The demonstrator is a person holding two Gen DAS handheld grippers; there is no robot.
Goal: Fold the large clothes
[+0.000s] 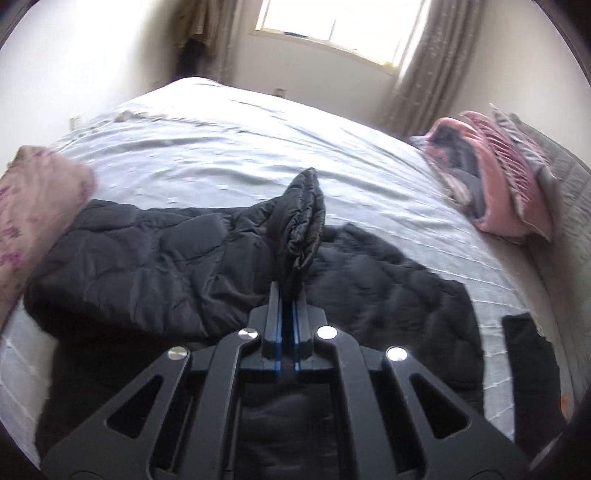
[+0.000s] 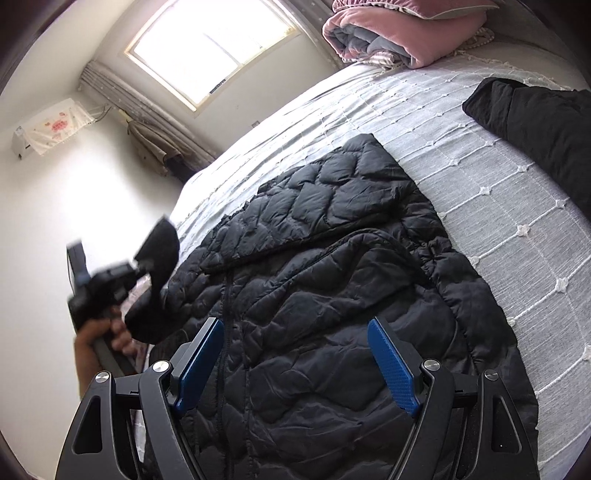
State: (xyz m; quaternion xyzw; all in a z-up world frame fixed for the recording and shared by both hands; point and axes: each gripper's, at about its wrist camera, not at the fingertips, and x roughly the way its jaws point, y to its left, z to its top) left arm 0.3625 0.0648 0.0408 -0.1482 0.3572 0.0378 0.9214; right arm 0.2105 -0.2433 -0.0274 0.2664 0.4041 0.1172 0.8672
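A black quilted puffer jacket point(image 2: 332, 280) lies spread on the grey bedspread point(image 2: 498, 206); it also shows in the left wrist view point(image 1: 155, 258). My left gripper point(image 1: 290, 291) is shut on a sleeve end of the jacket point(image 1: 303, 218) and holds it lifted above the bed. In the right wrist view the left gripper point(image 2: 110, 280) appears at the left edge with the sleeve point(image 2: 159, 266) bunched in it. My right gripper point(image 2: 295, 332) is open and empty, hovering just above the jacket's front near the zipper point(image 2: 227, 306).
A folded pink and grey quilt point(image 1: 491, 177) sits at the bed's right side, also in the right wrist view point(image 2: 388, 33). Another black garment point(image 2: 535, 122) lies at the right. A pink patterned pillow point(image 1: 33, 206) is at the left. A window point(image 1: 343, 22) and curtains stand behind.
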